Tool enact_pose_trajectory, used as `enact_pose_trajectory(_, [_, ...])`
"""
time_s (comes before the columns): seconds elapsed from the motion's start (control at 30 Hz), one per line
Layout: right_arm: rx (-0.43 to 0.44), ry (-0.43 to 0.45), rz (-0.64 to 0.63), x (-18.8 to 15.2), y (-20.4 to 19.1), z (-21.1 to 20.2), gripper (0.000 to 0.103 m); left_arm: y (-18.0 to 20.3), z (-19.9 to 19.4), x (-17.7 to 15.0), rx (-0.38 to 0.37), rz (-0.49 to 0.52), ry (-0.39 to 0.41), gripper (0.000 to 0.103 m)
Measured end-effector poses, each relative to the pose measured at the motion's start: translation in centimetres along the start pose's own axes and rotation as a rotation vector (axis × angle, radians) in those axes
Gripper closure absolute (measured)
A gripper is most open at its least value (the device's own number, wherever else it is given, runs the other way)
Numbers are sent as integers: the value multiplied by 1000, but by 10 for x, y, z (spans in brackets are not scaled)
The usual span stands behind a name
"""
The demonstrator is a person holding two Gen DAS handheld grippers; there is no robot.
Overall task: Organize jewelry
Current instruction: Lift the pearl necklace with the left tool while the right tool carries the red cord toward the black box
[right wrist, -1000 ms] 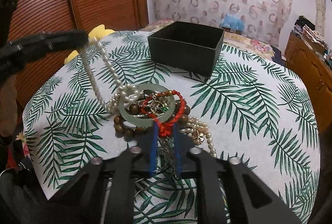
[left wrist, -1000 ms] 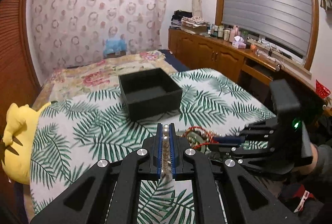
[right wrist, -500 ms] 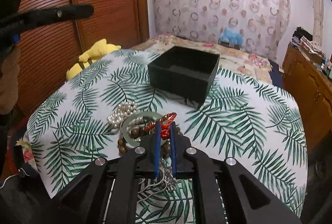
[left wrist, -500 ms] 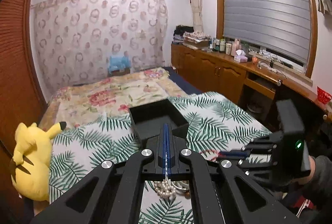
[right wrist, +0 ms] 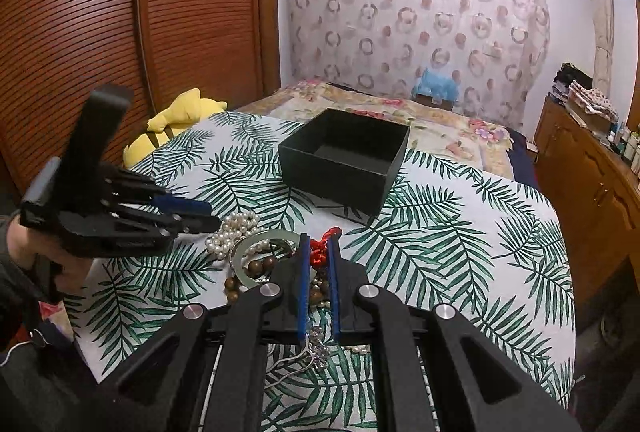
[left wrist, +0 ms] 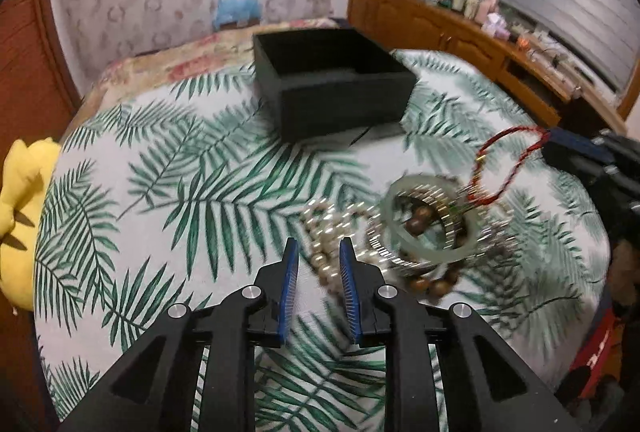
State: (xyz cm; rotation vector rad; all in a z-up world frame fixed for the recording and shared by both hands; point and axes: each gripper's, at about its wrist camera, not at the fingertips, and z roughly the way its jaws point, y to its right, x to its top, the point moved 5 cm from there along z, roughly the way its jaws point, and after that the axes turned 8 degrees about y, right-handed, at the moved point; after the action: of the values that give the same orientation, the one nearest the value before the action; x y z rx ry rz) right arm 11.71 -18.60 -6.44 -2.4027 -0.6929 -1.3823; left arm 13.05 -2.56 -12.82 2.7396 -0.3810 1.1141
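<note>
Right now the jewelry sits in one tangled heap on the palm-print surface [right wrist: 460, 232], short of the empty black box [right wrist: 344, 155]. A pale jade bangle [left wrist: 430, 218] lies at the heap's centre, over brown wooden beads [left wrist: 434, 286], with a pearl strand [right wrist: 236, 228] bunched at its left and thin silver chain trailing toward the near edge. The red cord bracelet [left wrist: 502, 167] is limp and light; pinched at one end, it hangs in a loop whose far side seems snagged in the heap, so it could drag neighbours along. The bangle looks rigid, smooth and breakable, best gripped across its rim. Pearls will slide and pour, so a grip mid-strand seems safest.

The right hand-held gripper [right wrist: 319, 252] is clamped on the red cord. The left hand-held gripper [left wrist: 316, 264] has its fingers apart and holds nothing, poised just beside the pearls. A yellow plush toy [right wrist: 176, 119] lies on the bed beyond.
</note>
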Motion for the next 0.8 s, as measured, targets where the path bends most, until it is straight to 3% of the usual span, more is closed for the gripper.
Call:
enact_pose_trajectory(0.1, [0,0,0,0,-1,1,93,-8,8,-4,22,1,-20,83])
enact_pose_trajectory(0.17, [2,-3,-4,-2,-3,2,93,-9,10,-3,-3,-2,-27,82])
enact_pose_trajectory(0.4, [-9,-11,0,-5,-1,7,93,-1,18,6,23,78,-64,80])
enact_pose_trajectory(0.43, [-8,-11,-1,-5,0,7,93,-1,18,7,18,77,-63,85])
enact_pose_trajectory(0.47, [-9,-11,-2,-5,0,7,93,-2,19,9,14,78,-61,96])
enact_pose_trajectory(0.53, [-10,-10,-5,-3,0,6,93,-7,14,12,0,52,-54,96])
enact_pose_trajectory(0.8, [-14,27,-22,14,3,-2,93,-6,-56,62,-10,21,173,96])
